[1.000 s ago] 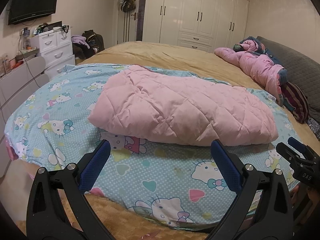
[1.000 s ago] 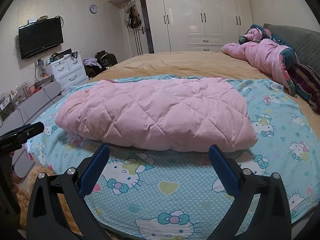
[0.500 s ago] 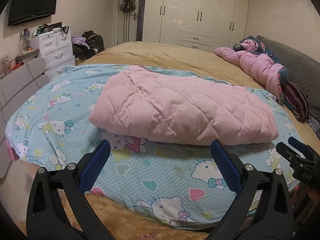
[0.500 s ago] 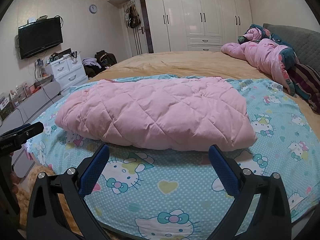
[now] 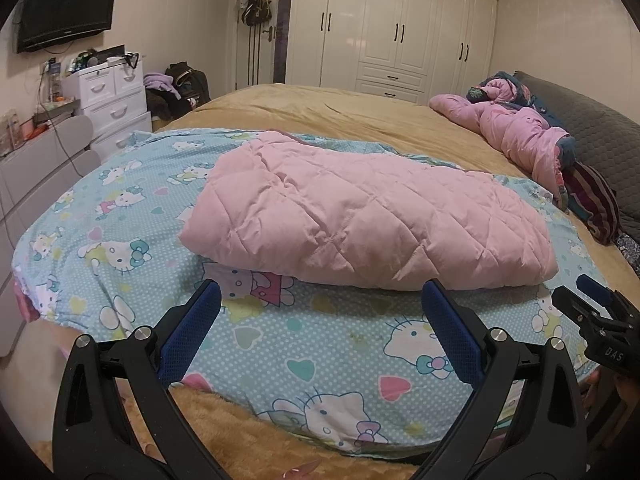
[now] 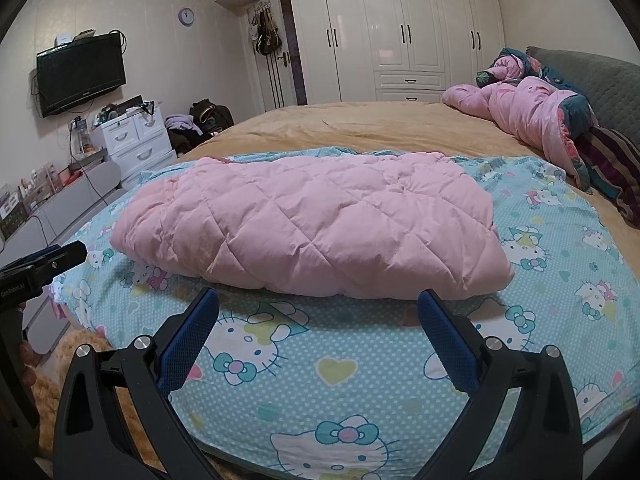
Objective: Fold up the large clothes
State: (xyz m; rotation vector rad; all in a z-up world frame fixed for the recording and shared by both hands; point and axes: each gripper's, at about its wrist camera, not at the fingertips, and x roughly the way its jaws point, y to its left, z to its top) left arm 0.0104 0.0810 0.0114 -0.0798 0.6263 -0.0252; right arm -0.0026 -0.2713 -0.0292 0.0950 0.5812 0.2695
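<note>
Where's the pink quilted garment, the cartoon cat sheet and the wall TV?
pink quilted garment [image 6: 312, 224]: right wrist view, middle of its top.
cartoon cat sheet [image 6: 340, 368]: right wrist view, bare part near the grippers.
wall TV [image 6: 80, 72]: right wrist view, screen centre.

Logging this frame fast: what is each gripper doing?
Left gripper: open, holding nothing.
Right gripper: open, holding nothing.
</note>
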